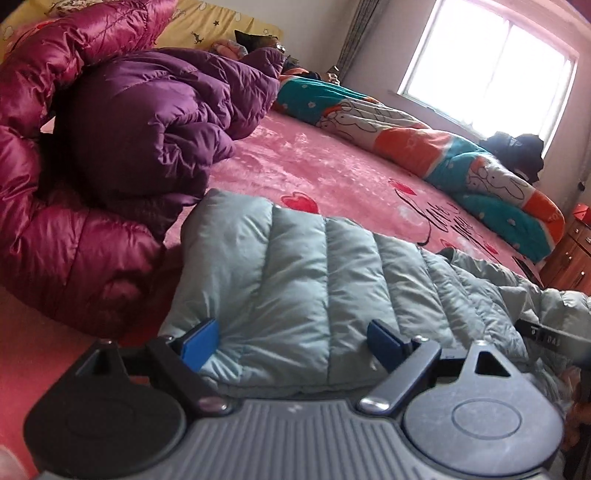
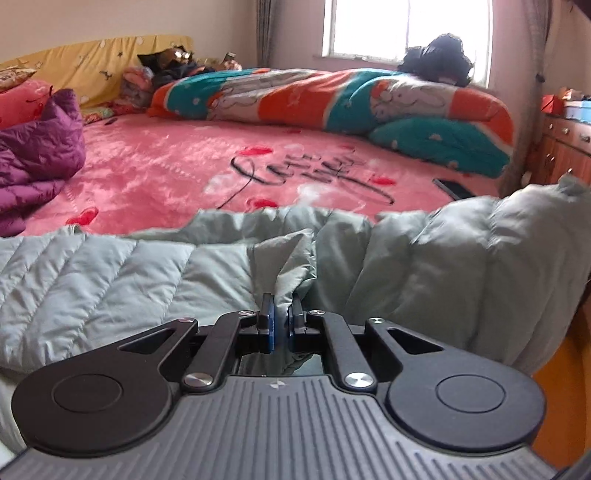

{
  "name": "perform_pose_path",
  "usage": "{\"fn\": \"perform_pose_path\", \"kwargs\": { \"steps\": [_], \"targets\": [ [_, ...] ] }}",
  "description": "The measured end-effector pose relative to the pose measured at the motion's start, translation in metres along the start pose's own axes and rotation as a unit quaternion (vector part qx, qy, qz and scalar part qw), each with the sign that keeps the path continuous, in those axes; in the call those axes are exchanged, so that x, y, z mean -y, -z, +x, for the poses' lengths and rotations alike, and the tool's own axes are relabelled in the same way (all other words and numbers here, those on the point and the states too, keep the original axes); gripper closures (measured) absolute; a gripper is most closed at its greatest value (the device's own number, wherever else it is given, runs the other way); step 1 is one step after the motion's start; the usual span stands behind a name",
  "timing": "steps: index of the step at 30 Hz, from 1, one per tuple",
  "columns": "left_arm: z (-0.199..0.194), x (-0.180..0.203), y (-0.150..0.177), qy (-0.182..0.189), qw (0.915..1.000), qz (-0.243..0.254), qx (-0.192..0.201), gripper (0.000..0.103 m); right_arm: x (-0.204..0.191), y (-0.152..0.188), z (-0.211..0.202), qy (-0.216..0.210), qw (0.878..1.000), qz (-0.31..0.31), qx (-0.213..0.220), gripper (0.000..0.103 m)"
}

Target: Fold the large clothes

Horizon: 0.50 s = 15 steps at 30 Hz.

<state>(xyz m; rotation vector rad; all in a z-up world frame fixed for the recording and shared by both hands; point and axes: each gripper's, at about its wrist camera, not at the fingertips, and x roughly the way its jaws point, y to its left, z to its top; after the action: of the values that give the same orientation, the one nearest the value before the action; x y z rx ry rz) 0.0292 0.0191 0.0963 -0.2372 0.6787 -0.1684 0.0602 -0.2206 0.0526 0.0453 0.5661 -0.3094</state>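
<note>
Right gripper (image 2: 281,320): jaws closed tight on a pinched fold of the pale green quilted jacket (image 2: 155,273); the fabric is seen bunched up between the blue pads (image 2: 270,325).

Left gripper (image 1: 291,341): jaws spread wide, laid over the jacket's near edge, one blue finger (image 1: 201,341) at 9 o'clock of the midpoint, the other at 3 o'clock; no cloth is pinched.

Pale green quilted jacket: spread across the near edge of the pink blanket (image 2: 177,173), directly before both grippers.

Purple down coat (image 1: 155,122): heaped at 10 o'clock in the left wrist view, with a magenta down coat (image 1: 74,240) against it.

Rolled orange-and-teal quilt (image 2: 332,99): at 12 o'clock, beneath the window (image 2: 402,26).

Dark phone (image 2: 454,189): at 2 o'clock, on the blanket.
</note>
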Motion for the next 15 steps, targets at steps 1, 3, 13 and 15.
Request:
{"fn": "perform_pose_path", "kwargs": {
  "steps": [1,3,13,15],
  "targets": [
    [-0.002,-0.001,-0.002,0.0,1.0,-0.004,0.004,0.016,-0.001,0.0,0.001,0.0,1.0,-0.003,-0.002,0.093],
    [-0.011,-0.007,-0.008,0.004,0.9995,-0.021,0.022,0.016,-0.001,0.001,0.003,-0.001,1.0,-0.007,-0.004,0.088],
    [-0.045,-0.043,-0.041,0.028,0.9851,-0.081,0.149,0.015,0.018,-0.007,-0.04,-0.041,0.996,0.056,0.061,0.045],
    [-0.042,-0.038,-0.043,0.035,0.986,-0.062,0.151,0.015,0.012,-0.008,-0.041,-0.076,0.994,0.052,0.058,0.044]
  ]
}}
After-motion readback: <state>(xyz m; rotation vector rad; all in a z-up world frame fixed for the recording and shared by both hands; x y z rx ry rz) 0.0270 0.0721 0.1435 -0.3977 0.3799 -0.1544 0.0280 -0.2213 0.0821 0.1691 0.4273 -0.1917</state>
